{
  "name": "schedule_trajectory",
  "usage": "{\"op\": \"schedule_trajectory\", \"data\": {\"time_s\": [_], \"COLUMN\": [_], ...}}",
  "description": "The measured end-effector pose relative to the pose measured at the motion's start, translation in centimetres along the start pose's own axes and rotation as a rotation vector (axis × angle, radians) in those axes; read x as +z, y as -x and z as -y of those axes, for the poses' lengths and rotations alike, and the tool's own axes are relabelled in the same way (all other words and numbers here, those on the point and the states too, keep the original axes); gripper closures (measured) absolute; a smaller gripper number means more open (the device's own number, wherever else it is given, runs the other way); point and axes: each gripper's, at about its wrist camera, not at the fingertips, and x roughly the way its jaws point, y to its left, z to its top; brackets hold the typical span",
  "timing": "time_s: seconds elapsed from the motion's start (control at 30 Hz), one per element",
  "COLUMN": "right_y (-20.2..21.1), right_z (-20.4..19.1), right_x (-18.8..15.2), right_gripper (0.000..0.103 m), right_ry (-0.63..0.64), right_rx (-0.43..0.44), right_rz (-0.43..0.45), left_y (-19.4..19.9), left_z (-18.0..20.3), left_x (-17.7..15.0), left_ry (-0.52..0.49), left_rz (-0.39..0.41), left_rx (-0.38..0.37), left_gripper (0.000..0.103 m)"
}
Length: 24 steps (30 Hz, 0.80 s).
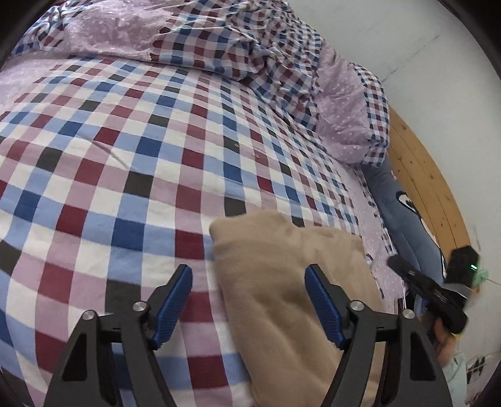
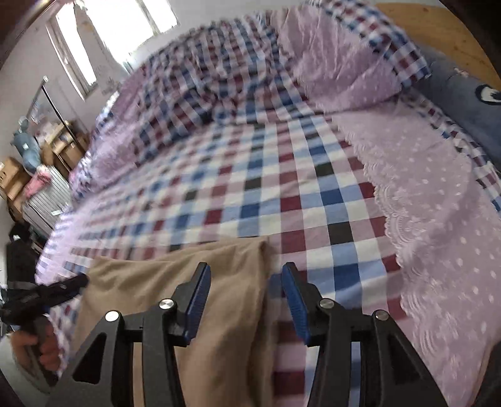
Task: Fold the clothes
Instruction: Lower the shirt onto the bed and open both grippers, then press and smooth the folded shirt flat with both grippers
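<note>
A tan folded garment (image 1: pixel 294 281) lies flat on the checked bed sheet (image 1: pixel 131 162) near the bed's front edge. My left gripper (image 1: pixel 249 281) hovers open over the garment's left edge, which lies between the blue pads (image 1: pixel 173 300) without being pinched. In the right wrist view the same garment (image 2: pixel 175 281) shows its right edge under my open right gripper (image 2: pixel 245 281), with nothing pressed between the pads (image 2: pixel 294 300). Each gripper also appears in the other's view: the right gripper (image 1: pixel 395 262) at the bed's side, the left gripper (image 2: pixel 82 280) held in a hand (image 2: pixel 43 347).
A crumpled checked duvet (image 1: pixel 250 47) and a lilac dotted pillow (image 1: pixel 344 119) lie at the far end. A blue plush cushion (image 1: pixel 407 213) rests against the wooden headboard (image 1: pixel 429 175). Cardboard boxes (image 2: pixel 12 178) and a window (image 2: pixel 119 18) are past the bed's left side.
</note>
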Motion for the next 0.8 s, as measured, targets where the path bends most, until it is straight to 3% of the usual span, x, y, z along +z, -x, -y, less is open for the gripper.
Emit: {"op": "schedule_trajectory", "data": {"time_s": [0.13,0.2,0.23,0.33,0.4,0.5,0.6,0.67,0.8], "right_y": [-2.3,-2.9,-3.2,-3.0,-2.1,-0.9,-2.3,-3.6,-3.8], "right_z": [-0.3,-0.7,-1.1,-1.9,-2.7,-3.7,-3.4,-2.7,-1.3], "right_x": [0.5,0.6,0.7,0.9,1.4,2.2,2.2,2.0,2.1], "right_gripper": [0.056,0.078,0.100,0.102,0.103,0.103,0.103,0.103,0.095], "right_ry": [0.060,0.092,0.114,0.173,0.209,0.238,0.238,0.219,0.170], "right_rx": [0.008,0.005,-0.011,-0.027,-0.065,-0.099,-0.141,-0.168,-0.250], "right_rz": [-0.024,-0.020,-0.016,0.022,0.079,0.161,0.145,0.104,0.077], "left_y": [-1.1,-1.7,-2.1,-2.5,-2.5,-2.0,-1.4,-1.9,-2.2], "left_z": [-0.5,-0.8,-1.0,-1.5,-1.7,-1.8,-1.5,-1.8,-2.3], "left_x": [0.6,0.9,1.0,1.3,1.2,0.6,-0.3,-0.5,-0.1], "left_ry": [0.026,0.040,0.047,0.065,0.072,0.089,0.075,0.069,0.078], "left_rz": [-0.024,-0.038,-0.046,-0.040,-0.020,0.046,0.133,0.133,0.113], "left_rx": [-0.025,-0.039,-0.044,-0.069,-0.079,-0.065,-0.023,-0.001,0.041], "left_gripper": [0.048,0.050,0.050,0.058,0.074,0.078,0.079,0.078,0.058]}}
